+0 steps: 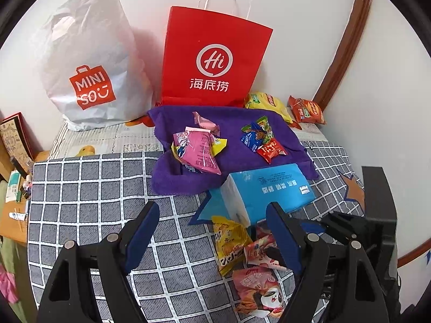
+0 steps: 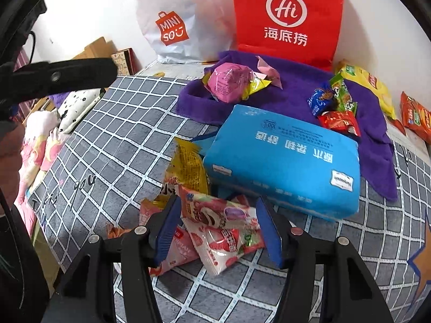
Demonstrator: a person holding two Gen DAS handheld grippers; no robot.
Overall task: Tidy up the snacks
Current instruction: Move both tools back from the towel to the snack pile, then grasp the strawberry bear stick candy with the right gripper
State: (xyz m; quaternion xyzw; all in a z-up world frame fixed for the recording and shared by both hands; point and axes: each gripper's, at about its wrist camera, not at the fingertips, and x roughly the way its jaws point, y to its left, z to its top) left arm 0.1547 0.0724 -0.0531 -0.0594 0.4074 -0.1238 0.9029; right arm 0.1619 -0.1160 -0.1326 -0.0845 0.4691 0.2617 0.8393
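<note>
Glossy plastic snack packets (image 2: 223,231), fuzzy purple towel (image 1: 237,123), matt red paper bag (image 1: 215,59)

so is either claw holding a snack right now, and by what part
Nothing is held. The left claw is open over bare checked cloth. The right claw is open with the strawberry snack packet between its fingers, not clamped.

Tissue pack (image 2: 285,161) blocks path to purple towel (image 2: 296,91); checked cloth (image 1: 89,188) left is open.
</note>
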